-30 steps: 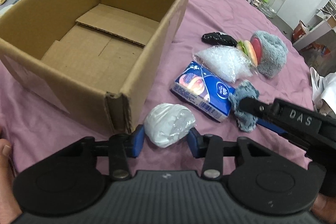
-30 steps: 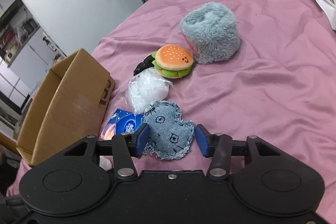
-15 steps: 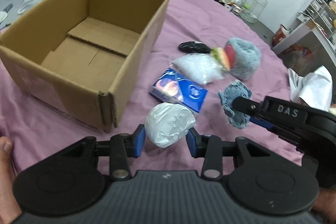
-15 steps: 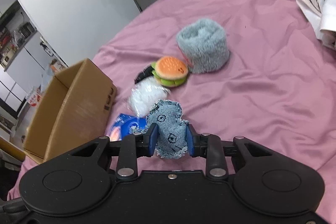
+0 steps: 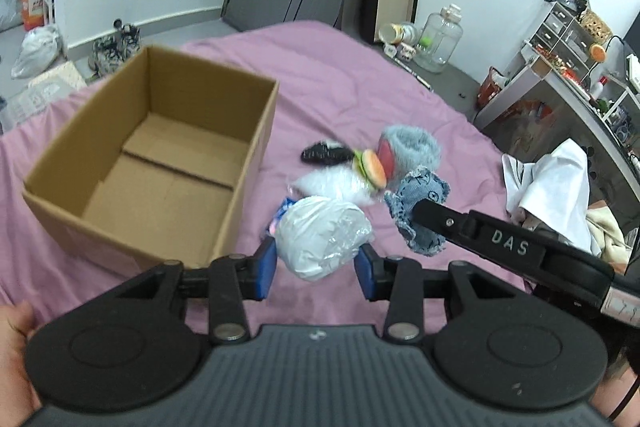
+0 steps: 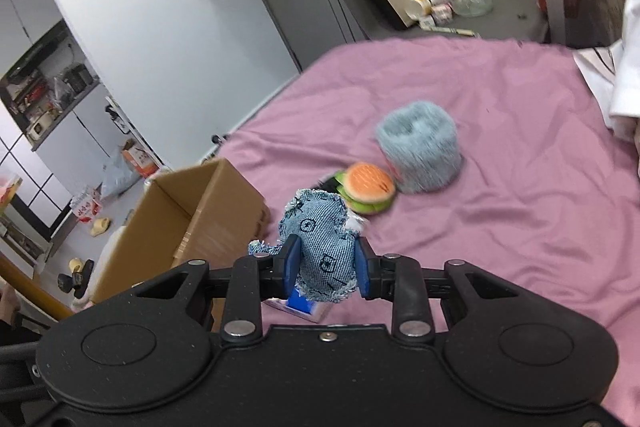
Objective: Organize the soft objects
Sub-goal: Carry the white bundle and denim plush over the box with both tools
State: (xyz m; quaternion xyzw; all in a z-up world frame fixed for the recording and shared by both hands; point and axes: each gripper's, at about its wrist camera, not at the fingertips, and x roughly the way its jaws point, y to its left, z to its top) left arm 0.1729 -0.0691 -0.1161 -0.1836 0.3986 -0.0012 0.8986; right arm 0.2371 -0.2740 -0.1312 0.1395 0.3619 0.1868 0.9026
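The left gripper (image 5: 316, 267) pinches a white plastic-wrapped bundle (image 5: 322, 241) between its blue pads, and the bundle hangs clear above the pink bedspread (image 5: 352, 87), just off the near right corner of the box (image 5: 160, 163). The right gripper (image 6: 325, 269) has just been closing and now clamps a denim plush (image 6: 320, 243) between its pads; the plush sticks up above the fingers and is off the bedspread. In the left wrist view the right gripper's black finger reaches in from the right edge with the same denim plush (image 5: 420, 211) at its tip, just right of the bundle. The open cardboard box sits toward the left edge of the bed, with nothing showing on its floor. Left on the bedspread near the middle of the bed are a grey furry cylinder (image 6: 418, 155), a burger plush (image 6: 368, 193) touching its left side, a black item (image 5: 324, 155) behind the burger, and a clear plastic bag (image 5: 332, 185) in front of it. A blue packet (image 6: 306, 305) lies on the bedspread under the right gripper, mostly hidden by the denim plush. A white cloth (image 5: 548, 187) is heaped at the right edge of the bed. A hand (image 5: 16, 343) shows at the lower left of the left wrist view.
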